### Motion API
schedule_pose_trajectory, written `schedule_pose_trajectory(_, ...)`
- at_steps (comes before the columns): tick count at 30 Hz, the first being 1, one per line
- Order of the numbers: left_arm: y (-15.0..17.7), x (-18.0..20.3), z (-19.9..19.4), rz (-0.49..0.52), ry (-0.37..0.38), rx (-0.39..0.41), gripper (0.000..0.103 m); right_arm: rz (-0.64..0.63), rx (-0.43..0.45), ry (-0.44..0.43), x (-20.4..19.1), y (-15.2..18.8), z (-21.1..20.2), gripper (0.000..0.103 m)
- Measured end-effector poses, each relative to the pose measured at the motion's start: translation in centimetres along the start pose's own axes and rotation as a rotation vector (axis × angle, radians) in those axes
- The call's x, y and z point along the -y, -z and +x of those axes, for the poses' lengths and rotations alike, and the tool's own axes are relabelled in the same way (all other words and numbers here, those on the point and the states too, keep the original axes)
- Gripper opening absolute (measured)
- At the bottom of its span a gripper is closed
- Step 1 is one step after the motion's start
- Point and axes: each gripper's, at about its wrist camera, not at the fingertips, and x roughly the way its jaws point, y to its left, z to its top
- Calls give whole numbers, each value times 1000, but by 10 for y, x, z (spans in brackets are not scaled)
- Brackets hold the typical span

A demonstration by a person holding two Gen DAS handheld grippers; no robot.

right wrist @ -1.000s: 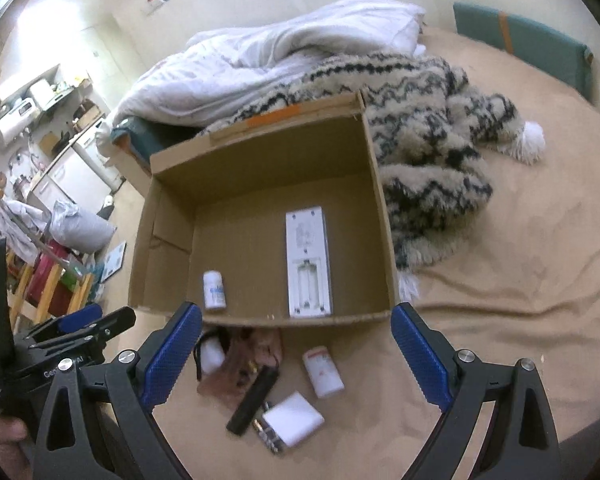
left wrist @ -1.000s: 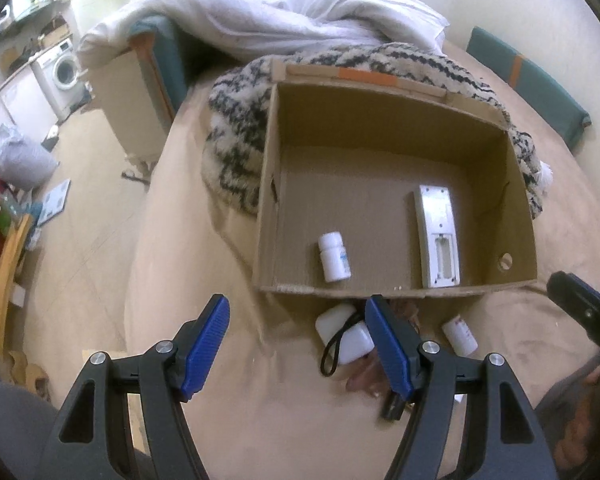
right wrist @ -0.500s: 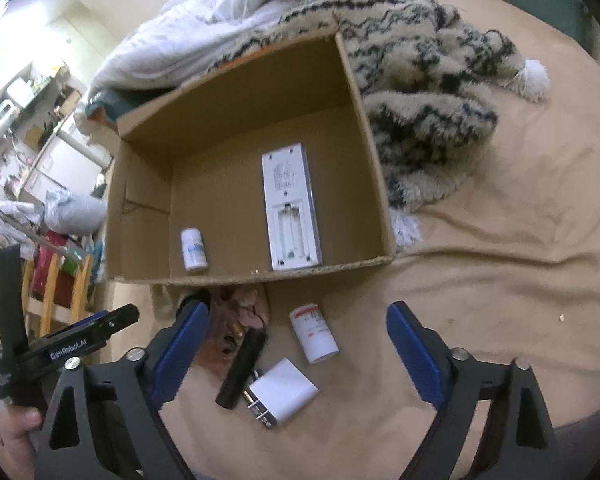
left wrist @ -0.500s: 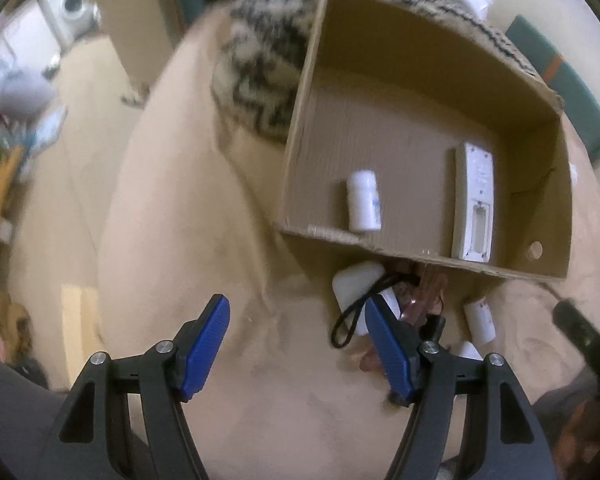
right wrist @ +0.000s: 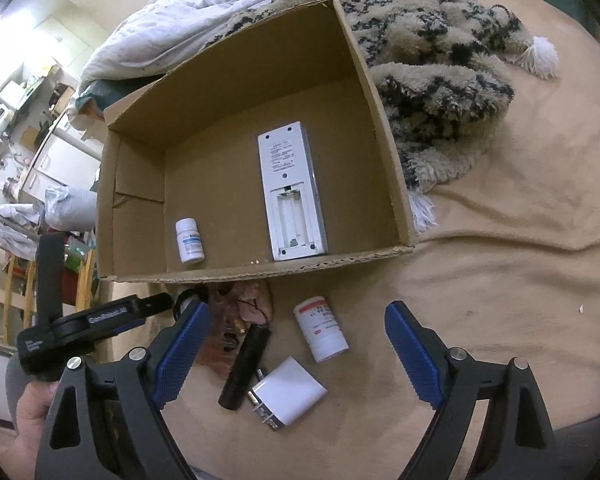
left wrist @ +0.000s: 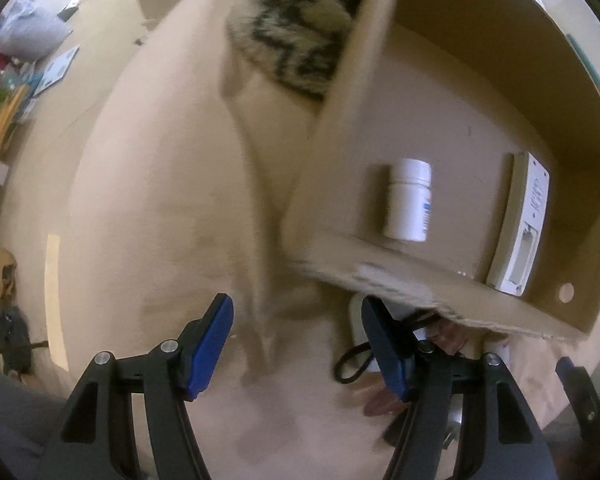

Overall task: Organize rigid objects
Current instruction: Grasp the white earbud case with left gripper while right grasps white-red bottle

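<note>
Step in hand, as I judge it: picking the next loose item for the cardboard box (right wrist: 384,128), which already holds a pill bottle (right wrist: 189,240) and a white remote (right wrist: 291,192). In the lower middle of the right wrist view a second bottle (right wrist: 321,329), a white charger (right wrist: 286,397) and a black cylinder (right wrist: 245,367) lie on the tan bedspread (right wrist: 500,280) below the box's near wall, between the wide-apart, empty jaws of the right gripper (right wrist: 296,356). The left gripper (left wrist: 296,344), lower middle of its own view, is closing with only bedspread between its pads, a white corded item (left wrist: 356,320) just behind its right finger; the next move probably calls for shifting right over that item before closing.
</note>
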Motion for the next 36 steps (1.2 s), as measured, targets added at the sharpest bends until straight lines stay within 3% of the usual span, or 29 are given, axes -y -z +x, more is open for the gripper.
schedule_pose_trajectory(10, 0, 26, 9, 21, 108, -31, 64, 31, -31, 11, 6, -2, 9, 95)
schedule_pose_trajectory(14, 4, 38, 26, 42, 71, -80, 60, 18, -57, 37, 6, -2, 17, 95)
schedule_pose_trajectory(16, 3, 40, 27, 50, 64, -72, 54, 13, -89, 47, 7, -2, 24, 88)
schedule_pose_trajectory(18, -2, 43, 26, 51, 83, -69, 41, 2, -127, 57, 6, -3, 34, 68)
schedule_pose_trajectory(20, -5, 42, 26, 47, 86, -75, 41, -24, -165, 78, 3, -2, 46, 63)
schedule_pose_trajectory(25, -6, 42, 23, 57, 54, -81, 40, -114, -232, 144, -12, 2, 70, 62)
schedule_pose_trajectory(27, -8, 42, 22, 65, 28, -83, 40, -149, -240, 173, -17, 5, 76, 50)
schedule_pose_trajectory(32, -9, 45, 21, 95, -30, -68, 40, -190, -226, 203, -24, 6, 78, 30)
schedule_pose_trajectory(36, 0, 52, 20, 99, -44, -57, 40, -214, -175, 203, -33, 5, 66, 28)
